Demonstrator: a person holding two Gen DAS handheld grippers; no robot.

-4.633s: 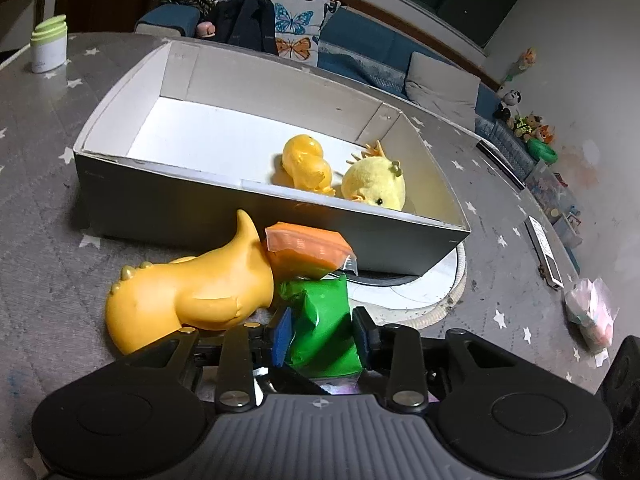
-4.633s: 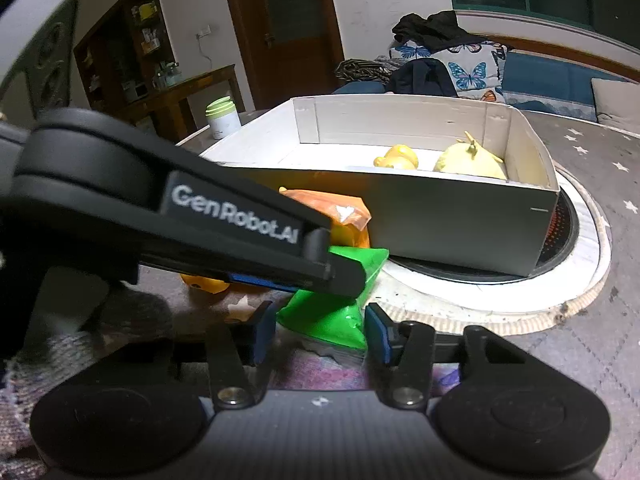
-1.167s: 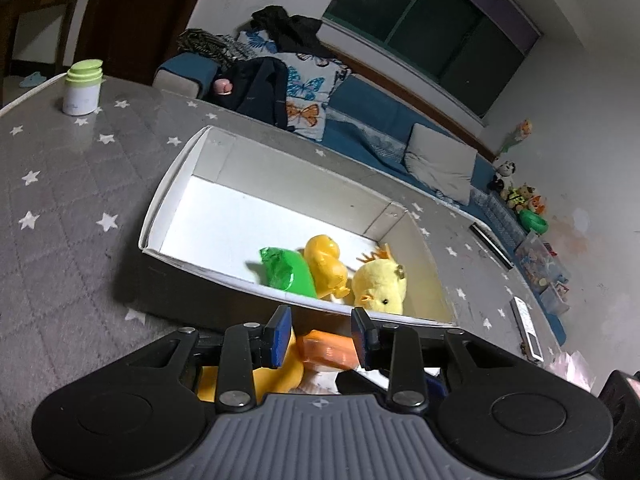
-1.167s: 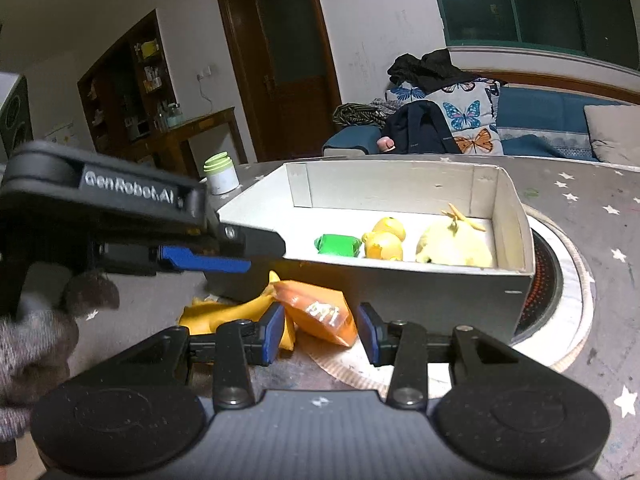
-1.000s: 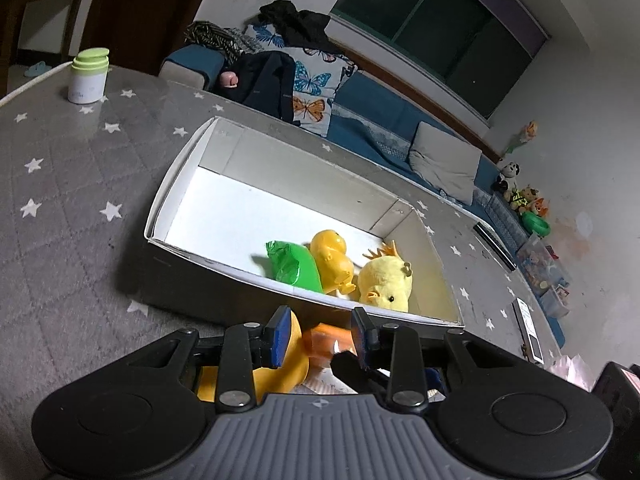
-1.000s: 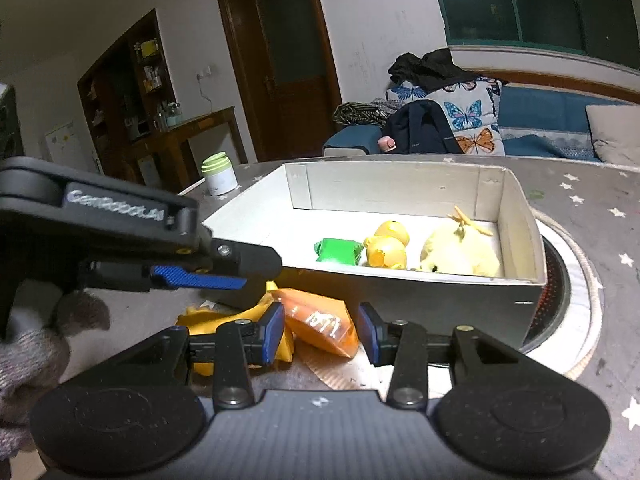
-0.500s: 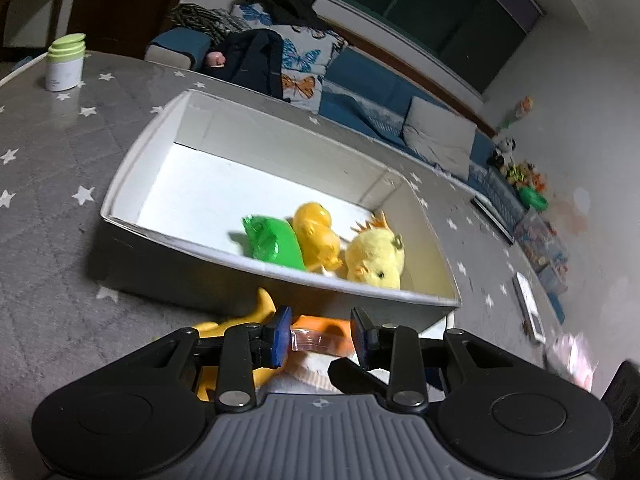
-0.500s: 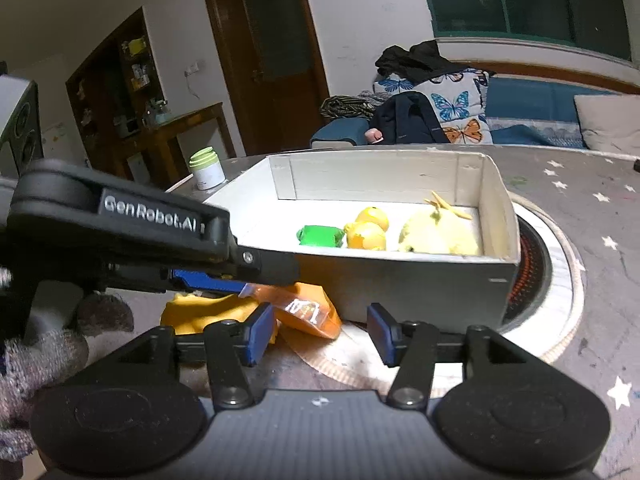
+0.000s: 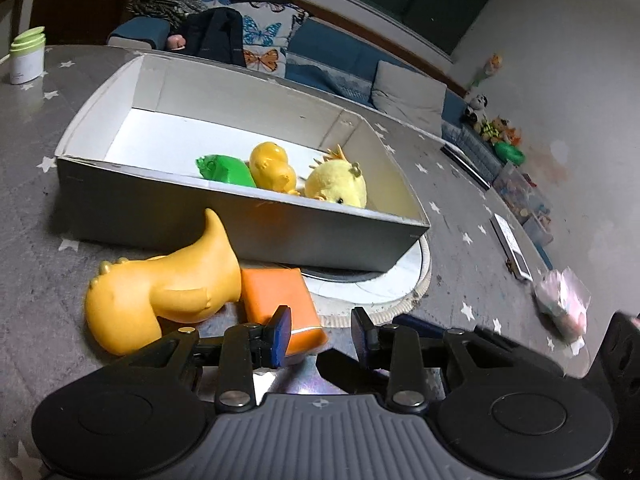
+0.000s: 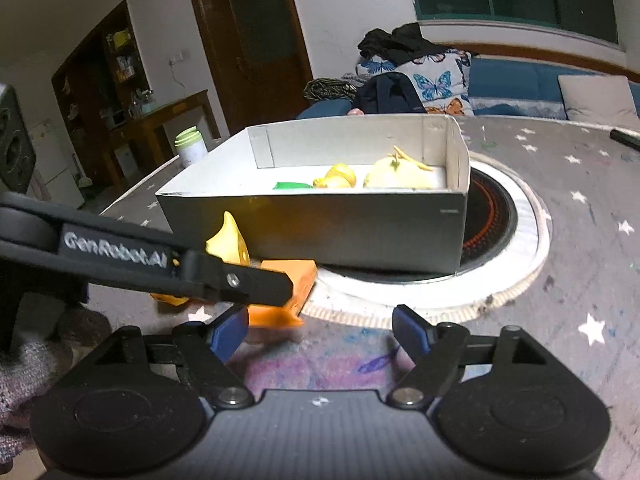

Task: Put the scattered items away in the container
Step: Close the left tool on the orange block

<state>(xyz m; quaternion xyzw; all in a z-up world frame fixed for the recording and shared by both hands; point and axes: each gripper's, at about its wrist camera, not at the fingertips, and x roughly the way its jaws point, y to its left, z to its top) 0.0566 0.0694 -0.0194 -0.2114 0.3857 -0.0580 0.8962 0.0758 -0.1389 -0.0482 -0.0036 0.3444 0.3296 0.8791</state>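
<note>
Left claw [image 9: 320, 334] sits low at the desk, blue pads spread, nothing pinched yet; the orange rectangular foil pouch [image 9: 278, 300] lies partly between them, its near corner touching or just beside the left pad. Right claw [image 10: 320, 326] hovers just behind, also spread wide and empty, pads over bare desk.

Touching the pouch's left side: a large yellow-orange rubber dinosaur toy [image 9: 160, 284] lying on the grey star-print desk [image 9: 36, 240], tail tip pointing up beside the box wall. Both are outside, just in front of the grey open cardboard box [image 9: 240, 216].

Inside the box, at its right end: green crinkly packet [image 9: 224, 169], small yellow rubber duck [image 9: 274, 166], pale yellow plush chick [image 9: 338, 186], packed side by side. Left half of box floor is bare.

Progress judgement: three items in, two left out — pouch and dinosaur. Past halfway. Pouch looks like the next pick, left claw lined up for it; the dinosaur is bulky and likely goes last.
</note>
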